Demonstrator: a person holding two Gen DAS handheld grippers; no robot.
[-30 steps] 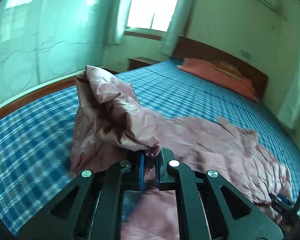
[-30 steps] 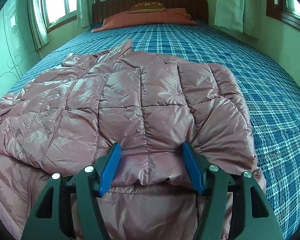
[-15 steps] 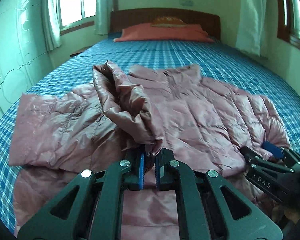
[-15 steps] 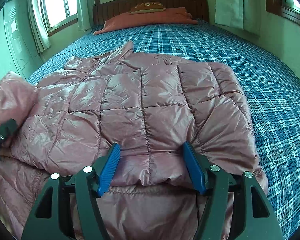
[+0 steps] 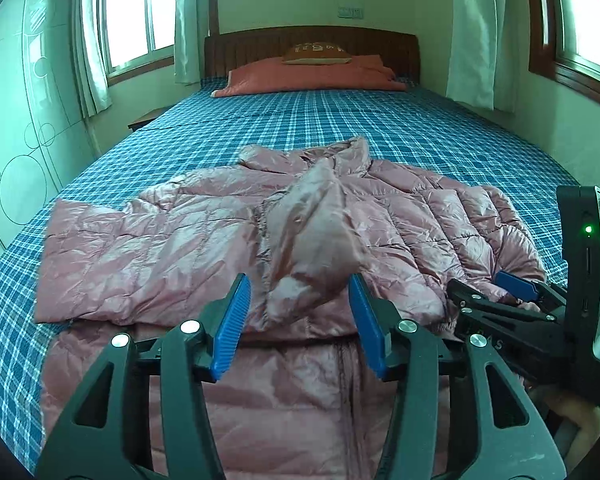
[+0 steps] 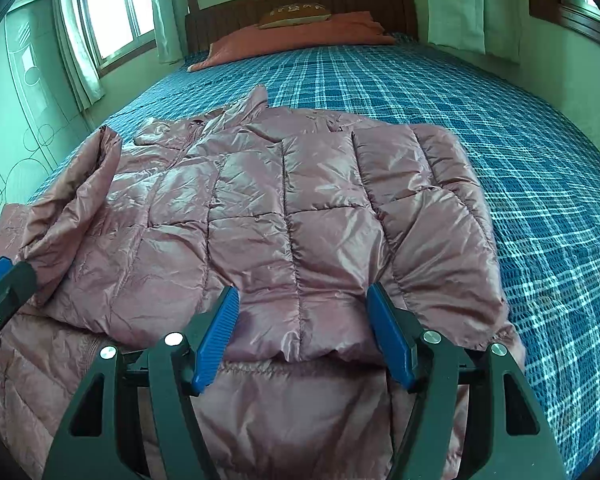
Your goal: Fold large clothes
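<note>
A pink quilted puffer jacket [image 5: 204, 240] lies spread on the blue plaid bed [image 5: 380, 128], both sleeves folded in over the body. My left gripper [image 5: 299, 294] is open; the left sleeve's cuff [image 5: 316, 248] lies loose on the jacket between and beyond its blue pads. My right gripper [image 6: 302, 312] is open and empty, low over the folded right sleeve [image 6: 420, 220] near the hem. The right gripper also shows in the left wrist view [image 5: 500, 288]. The left gripper's tip shows at the left edge of the right wrist view [image 6: 0, 276].
Orange pillows [image 5: 312, 76] lie at the wooden headboard [image 5: 312, 46]. A wardrobe wall [image 5: 16, 120] stands along the left. Curtained windows are at the left [image 5: 140, 20] and right [image 5: 580, 20]. Bare plaid sheet [image 6: 540, 160] lies right of the jacket.
My left gripper carried the sleeve cuff rightward over the jacket body, then opened and let it go. The right gripper stayed open in place.
</note>
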